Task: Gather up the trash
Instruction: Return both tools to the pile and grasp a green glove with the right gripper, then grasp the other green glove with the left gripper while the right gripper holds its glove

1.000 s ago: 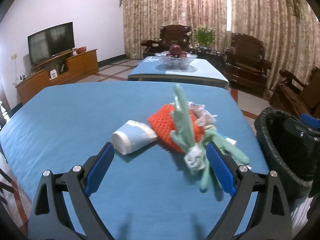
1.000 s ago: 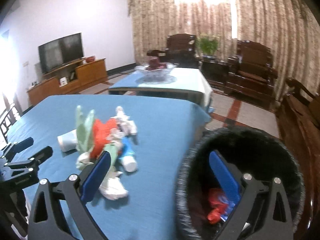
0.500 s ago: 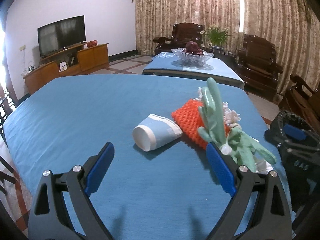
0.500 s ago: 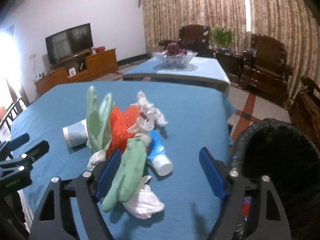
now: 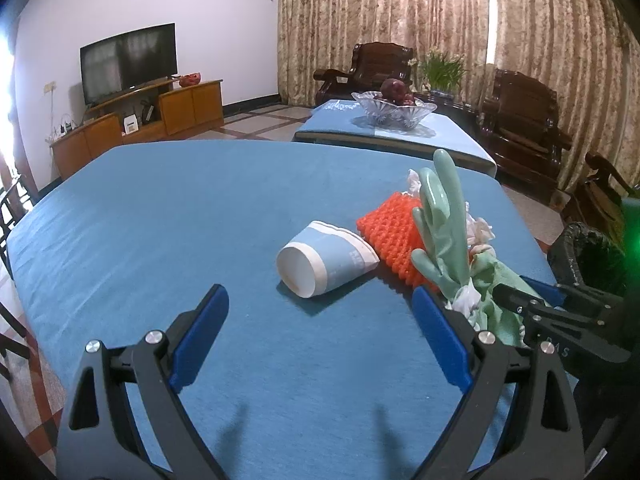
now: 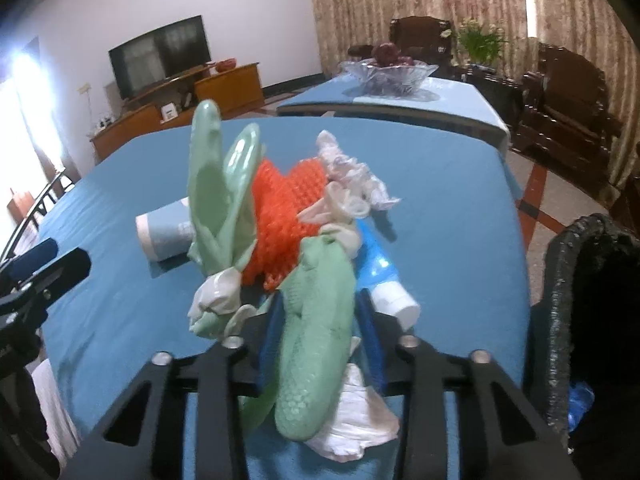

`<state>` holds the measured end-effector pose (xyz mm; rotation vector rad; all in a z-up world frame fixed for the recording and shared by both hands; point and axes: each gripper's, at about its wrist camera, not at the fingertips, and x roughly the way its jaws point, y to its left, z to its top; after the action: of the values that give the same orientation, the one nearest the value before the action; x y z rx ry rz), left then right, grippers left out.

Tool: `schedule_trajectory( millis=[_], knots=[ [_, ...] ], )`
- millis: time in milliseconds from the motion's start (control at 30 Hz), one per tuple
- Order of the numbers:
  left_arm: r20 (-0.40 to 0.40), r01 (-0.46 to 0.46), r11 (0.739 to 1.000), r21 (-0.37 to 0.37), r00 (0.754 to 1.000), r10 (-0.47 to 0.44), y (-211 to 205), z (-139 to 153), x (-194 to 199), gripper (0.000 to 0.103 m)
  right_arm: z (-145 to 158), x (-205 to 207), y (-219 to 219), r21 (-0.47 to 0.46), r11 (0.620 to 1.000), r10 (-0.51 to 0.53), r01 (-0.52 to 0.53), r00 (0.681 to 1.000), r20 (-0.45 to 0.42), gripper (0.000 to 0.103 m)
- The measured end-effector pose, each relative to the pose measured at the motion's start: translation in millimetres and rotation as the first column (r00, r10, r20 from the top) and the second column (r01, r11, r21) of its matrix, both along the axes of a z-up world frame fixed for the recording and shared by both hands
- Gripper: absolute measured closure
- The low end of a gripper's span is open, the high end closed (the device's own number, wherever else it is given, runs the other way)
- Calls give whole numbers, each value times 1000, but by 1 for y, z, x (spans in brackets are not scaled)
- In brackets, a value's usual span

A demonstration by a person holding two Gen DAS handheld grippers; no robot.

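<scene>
A heap of trash lies on the blue table (image 5: pixel 160 208): a tipped paper cup (image 5: pixel 324 258), an orange foam net (image 5: pixel 394 236), and a green rubber glove (image 5: pixel 444 220) standing up. My left gripper (image 5: pixel 320 312) is open, just short of the cup, with nothing between its fingers. In the right wrist view my right gripper (image 6: pixel 319 318) is closing its jaws, and its blue pads touch both sides of a second green glove (image 6: pixel 316 320). A blue tube (image 6: pixel 384 276), a white tissue (image 6: pixel 356 424) and crumpled plastic wrap (image 6: pixel 352 176) lie around it.
A black trash bin (image 6: pixel 592 320) stands off the table's right edge, with some trash inside. Beyond is a second table with a glass fruit bowl (image 5: pixel 394 108). Dark wooden armchairs (image 5: pixel 520 120) and a TV (image 5: pixel 128 62) on a cabinet line the room.
My right gripper swung from above the bin down to the pile and its jaws narrowed around the green glove. My left gripper shifted a little, bringing the cup nearer its middle.
</scene>
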<state>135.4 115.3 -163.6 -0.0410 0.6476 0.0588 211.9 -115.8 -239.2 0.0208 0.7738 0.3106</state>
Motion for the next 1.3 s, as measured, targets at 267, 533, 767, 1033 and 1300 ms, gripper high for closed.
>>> schedule_trajectory(
  millis=[267,533,767,1033,1300],
  knots=[
    [-1,15,1000,-1,1000,-15,-7,-2,2,13,11,-5,-2,44,998,32,-33,999,25,92],
    [7,61,998,-25,998,-61,-30,-1,10,13,32,-11,-26,84,996,-12,6,998,62,92],
    [-45,83,995,-48,995,-85,-51,-18,25,13,41,-12,-51,97,995,-38,31,997,72,92],
    [-108,50,998,-49,993,-55,-53,-46,31,13,31,-16,-55,85,996,-43,38,997,61,92],
    [-174,39,997,-67,983,-50,-56,-65,49,13,23,-17,-54,68,997,-35,31,998,48,92]
  ],
)
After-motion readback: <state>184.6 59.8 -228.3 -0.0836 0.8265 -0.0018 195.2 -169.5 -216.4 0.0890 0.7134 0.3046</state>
